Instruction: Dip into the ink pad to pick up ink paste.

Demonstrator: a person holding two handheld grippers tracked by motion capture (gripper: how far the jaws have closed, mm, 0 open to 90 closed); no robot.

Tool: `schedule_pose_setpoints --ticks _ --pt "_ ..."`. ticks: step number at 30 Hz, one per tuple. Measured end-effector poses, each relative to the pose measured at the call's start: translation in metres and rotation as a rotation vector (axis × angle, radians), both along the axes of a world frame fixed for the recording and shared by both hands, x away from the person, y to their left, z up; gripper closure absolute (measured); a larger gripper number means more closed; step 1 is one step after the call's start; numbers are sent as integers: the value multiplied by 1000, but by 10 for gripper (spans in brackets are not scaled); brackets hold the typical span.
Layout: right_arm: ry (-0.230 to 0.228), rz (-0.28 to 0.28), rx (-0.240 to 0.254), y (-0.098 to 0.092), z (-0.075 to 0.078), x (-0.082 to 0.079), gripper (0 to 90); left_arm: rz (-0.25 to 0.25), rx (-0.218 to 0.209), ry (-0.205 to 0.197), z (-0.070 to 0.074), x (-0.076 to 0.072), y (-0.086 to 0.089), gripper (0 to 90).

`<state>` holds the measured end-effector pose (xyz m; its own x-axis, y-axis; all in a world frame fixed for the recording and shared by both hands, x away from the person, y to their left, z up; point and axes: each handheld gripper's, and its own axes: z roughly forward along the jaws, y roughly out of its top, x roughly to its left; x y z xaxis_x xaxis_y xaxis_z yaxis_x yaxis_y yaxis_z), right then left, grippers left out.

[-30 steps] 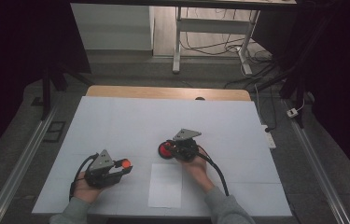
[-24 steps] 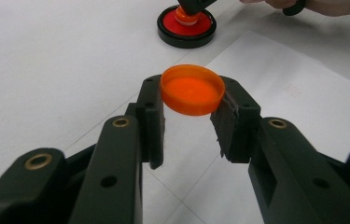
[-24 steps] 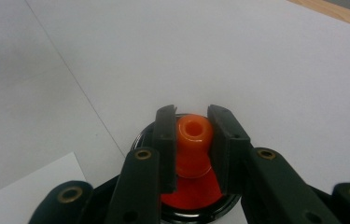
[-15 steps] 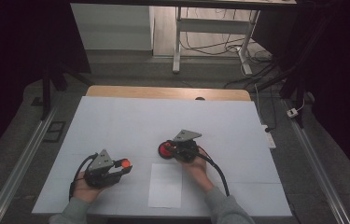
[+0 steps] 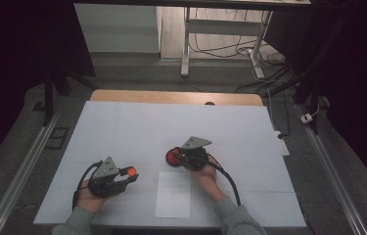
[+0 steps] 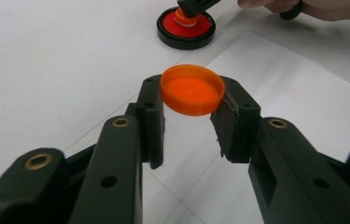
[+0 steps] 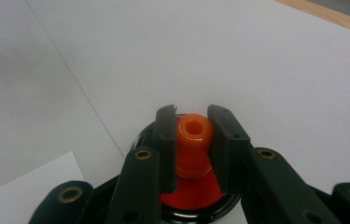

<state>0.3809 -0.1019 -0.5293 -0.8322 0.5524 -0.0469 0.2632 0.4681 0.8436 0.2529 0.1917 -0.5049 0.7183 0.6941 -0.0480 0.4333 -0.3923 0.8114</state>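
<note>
Tongs (image 5: 131,172) level, clamping orange cap (image 6: 192,88)

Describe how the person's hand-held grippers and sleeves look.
Each hand-held gripper, left and right, has a black body, a grey three-cornered top plate and a trailing black cable. The jaws are matte black with brass-coloured rivets and flat dark pads. Both sleeves are grey-green.

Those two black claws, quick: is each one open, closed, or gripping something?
Left gripper: closed on an orange cap, held above the table.
Right gripper: closed on the orange stamp handle, standing in the red ink pad.
</note>
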Motion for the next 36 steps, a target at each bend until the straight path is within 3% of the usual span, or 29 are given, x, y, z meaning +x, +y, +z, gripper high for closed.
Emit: schedule_pose_setpoints --ticks 7,11,15,36 --pt "27 -12 4 0 2 2 728 -1 -4 1 0 1 1 646" --pt "8 -27 109 -9 19 1 728 0 -6 0 0 1 2 646" --pt "3 -20 121 -12 27 -1 728 -2 -5 2 0 1 2 645" --pt "19 -5 27 -3 12 0 728 -6 -6 7 0 2 1 645"
